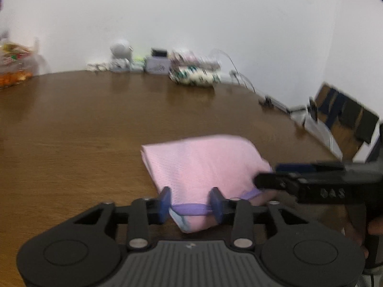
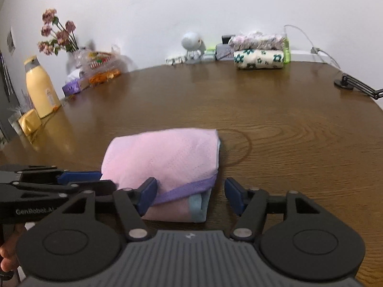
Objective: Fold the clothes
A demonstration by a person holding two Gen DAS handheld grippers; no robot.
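Observation:
A pink mesh garment [image 1: 203, 165] with a purple trim lies folded into a small bundle on the brown wooden table [image 1: 83, 119]. It also shows in the right wrist view [image 2: 165, 157]. My left gripper [image 1: 191, 203] is open, its blue pads on either side of the near purple-trimmed edge. My right gripper [image 2: 191, 193] is open, its left pad resting on the bundle's near edge and its right pad beside it. The right gripper enters the left view from the right [image 1: 275, 177]. The left gripper enters the right view from the left [image 2: 95, 179].
Folded floral clothes [image 2: 259, 52] are stacked at the table's back, beside a small white robot figure [image 2: 192, 45]. A yellow bottle [image 2: 40, 88], flowers [image 2: 57, 33] and snack bags [image 2: 98, 64] stand at the back left. A black stand [image 2: 352, 83] and cables are at the right edge.

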